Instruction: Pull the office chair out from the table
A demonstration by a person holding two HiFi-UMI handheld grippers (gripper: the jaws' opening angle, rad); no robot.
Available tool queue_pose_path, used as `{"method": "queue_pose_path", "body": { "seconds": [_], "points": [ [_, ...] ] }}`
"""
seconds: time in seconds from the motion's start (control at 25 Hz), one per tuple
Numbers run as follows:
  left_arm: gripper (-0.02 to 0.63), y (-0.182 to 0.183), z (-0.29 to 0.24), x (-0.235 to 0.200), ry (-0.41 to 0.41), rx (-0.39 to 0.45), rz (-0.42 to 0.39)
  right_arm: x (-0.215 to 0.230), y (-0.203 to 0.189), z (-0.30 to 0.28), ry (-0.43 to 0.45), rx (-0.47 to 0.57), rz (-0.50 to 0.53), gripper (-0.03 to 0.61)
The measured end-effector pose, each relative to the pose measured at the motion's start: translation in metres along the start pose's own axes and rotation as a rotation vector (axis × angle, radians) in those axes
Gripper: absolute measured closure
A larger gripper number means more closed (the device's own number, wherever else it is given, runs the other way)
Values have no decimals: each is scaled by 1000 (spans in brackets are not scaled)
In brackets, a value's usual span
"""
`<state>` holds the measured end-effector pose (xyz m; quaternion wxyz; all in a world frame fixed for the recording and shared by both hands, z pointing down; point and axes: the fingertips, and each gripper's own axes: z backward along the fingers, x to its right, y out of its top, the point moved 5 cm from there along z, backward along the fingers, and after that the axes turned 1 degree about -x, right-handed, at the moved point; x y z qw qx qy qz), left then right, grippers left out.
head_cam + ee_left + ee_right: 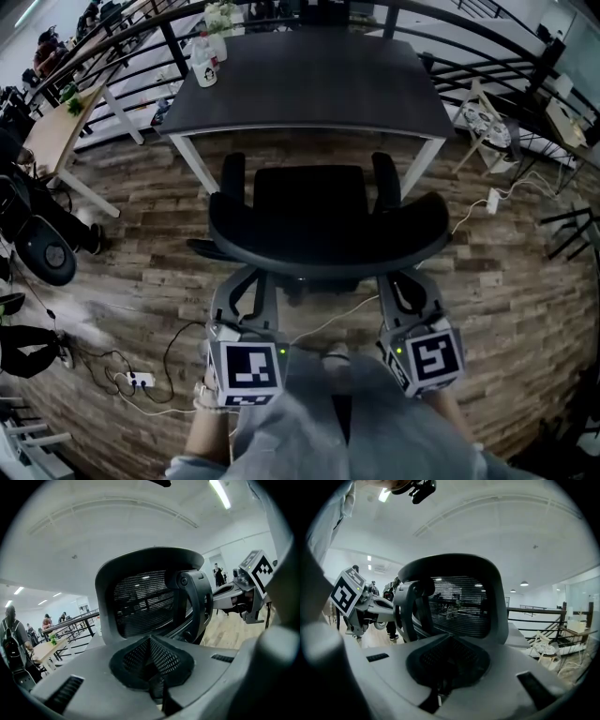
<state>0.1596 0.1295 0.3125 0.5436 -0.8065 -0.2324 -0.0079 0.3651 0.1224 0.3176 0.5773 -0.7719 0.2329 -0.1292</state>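
A black office chair stands in front of the dark table (309,84), its seat (309,192) partly under the table's front edge. Its curved backrest (328,239) faces me. My left gripper (242,291) and right gripper (411,286) sit side by side just behind the backrest's lower edge. Whether they touch it I cannot tell. In the left gripper view the jaws (152,667) are shut with nothing between them, and the mesh backrest (140,602) rises right beyond. The right gripper view shows the same: shut jaws (447,667) and the backrest (461,606) close ahead.
A cup (205,67) and a plant (221,17) stand at the table's far left corner. Cables and a power strip (139,380) lie on the wooden floor at my left. Another chair (42,248) stands far left, a white stool (483,117) at the right, railings behind.
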Motion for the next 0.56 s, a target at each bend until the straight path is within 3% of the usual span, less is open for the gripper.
{"method": "queue_pose_path", "body": {
  "seconds": [0.56],
  "points": [
    [603, -1, 1, 4, -15, 12, -23, -5, -4, 1, -8, -15, 8, 577]
  ]
}}
